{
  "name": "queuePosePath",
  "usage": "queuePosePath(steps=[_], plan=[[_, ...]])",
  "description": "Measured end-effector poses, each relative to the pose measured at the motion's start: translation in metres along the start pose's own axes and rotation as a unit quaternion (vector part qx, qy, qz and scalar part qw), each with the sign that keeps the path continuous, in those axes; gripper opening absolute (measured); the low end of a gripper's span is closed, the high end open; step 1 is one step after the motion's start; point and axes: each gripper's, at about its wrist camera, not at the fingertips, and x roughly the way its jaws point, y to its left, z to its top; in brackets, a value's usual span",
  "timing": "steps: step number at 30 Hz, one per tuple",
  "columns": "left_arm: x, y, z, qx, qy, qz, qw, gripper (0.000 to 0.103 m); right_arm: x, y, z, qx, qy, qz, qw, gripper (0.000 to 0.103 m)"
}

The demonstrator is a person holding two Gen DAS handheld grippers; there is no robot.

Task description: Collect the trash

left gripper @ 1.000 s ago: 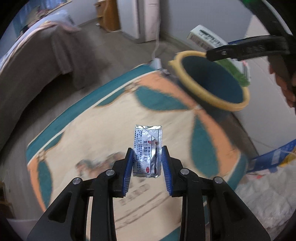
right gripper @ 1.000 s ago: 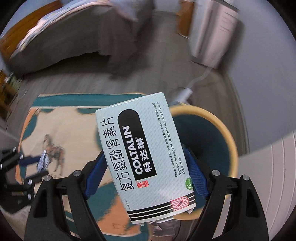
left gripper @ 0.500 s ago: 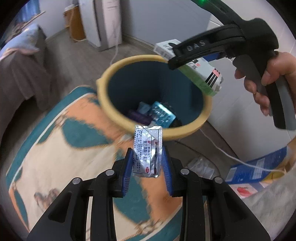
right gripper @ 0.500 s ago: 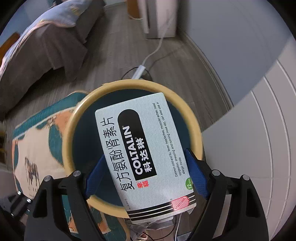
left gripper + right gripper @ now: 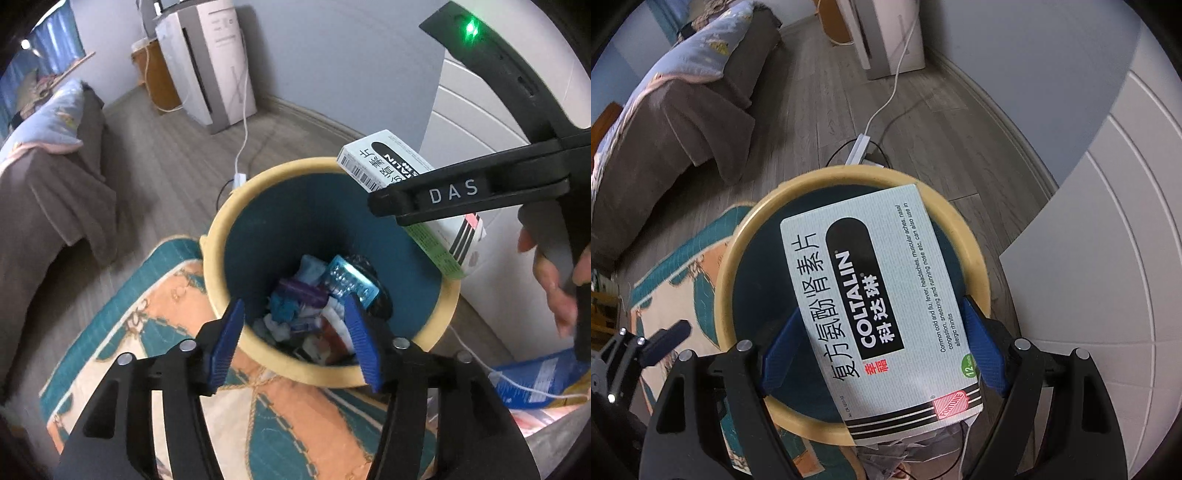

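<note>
Left gripper (image 5: 295, 339): spread, just opened, empty, above bin (image 5: 221, 258). Right gripper (image 5: 882, 354): pinching medicine box (image 5: 879, 314) over bin. Step: disposal. Next: release box squarely over bin opening.

Pale medicine box (image 5: 882, 314) tilted above yellow-rimmed bin (image 5: 221, 236) (already holding wrappers)
</note>
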Motion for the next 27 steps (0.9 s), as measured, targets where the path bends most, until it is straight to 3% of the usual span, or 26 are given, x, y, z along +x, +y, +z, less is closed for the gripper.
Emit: queuePosePath(steps=[9,11,17,20,24,27], plan=[[-0.003,0.030,-0.031,-0.016,0.011,0.006,0.9998,0.064,0.035,0.023,0.007,0.002,0.017,-0.001,1.000,0.082],[-0.003,0.037,-0.037,-0.010,0.015,0.013,0.9998,0.066,0.039,0.026,0.008,0.008,0.017,0.008,1.000,0.094],[-0.006,0.043,-0.043,-0.013,0.012,0.020,0.9996,0.069,0.041,0.031,0.006,-0.007,0.015,-0.021,1.000,0.095],[-0.016,0.038,-0.044,-0.012,0.000,0.018,0.9998,0.075,0.027,0.028,0.004,-0.018,0.003,-0.030,0.999,0.095],[-0.041,0.030,-0.040,-0.016,-0.018,0.016,0.9996,0.094,-0.013,0.029,-0.007,-0.047,-0.014,-0.047,0.998,0.096],[-0.069,0.029,-0.037,-0.038,-0.044,0.015,0.9982,0.097,-0.053,0.024,-0.022,-0.036,-0.038,-0.048,0.997,0.097]])
